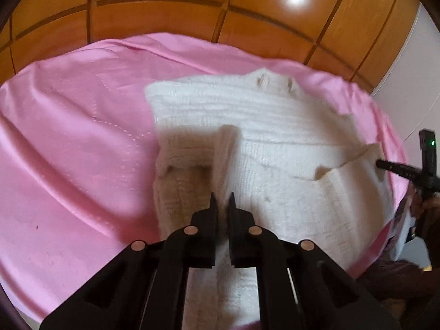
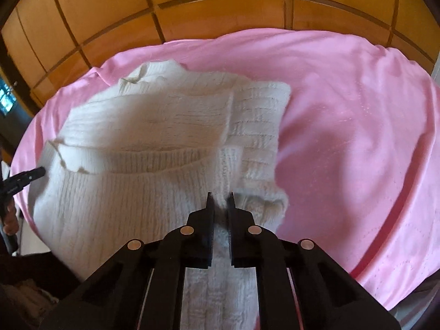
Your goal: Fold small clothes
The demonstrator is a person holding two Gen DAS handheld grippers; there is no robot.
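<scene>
A white knitted sweater (image 1: 275, 126) lies on a pink sheet (image 1: 77, 137), partly folded. My left gripper (image 1: 223, 200) is shut on a raised fold of its left edge. My right gripper (image 2: 220, 199) is shut on a raised fold of its right edge; the sweater (image 2: 154, 143) spreads to the left in that view over the pink sheet (image 2: 357, 126). The right gripper's fingertip also shows in the left wrist view (image 1: 385, 164) at the sweater's far right edge. The left gripper's fingertip shows in the right wrist view (image 2: 35, 173) at the sweater's left edge.
The pink sheet covers a round surface whose rim (image 1: 192, 40) curves at the back. A wooden panelled wall (image 1: 247, 2) stands behind it. A white surface (image 1: 407, 82) is at the right. The person's hand (image 2: 11, 220) is at the far left.
</scene>
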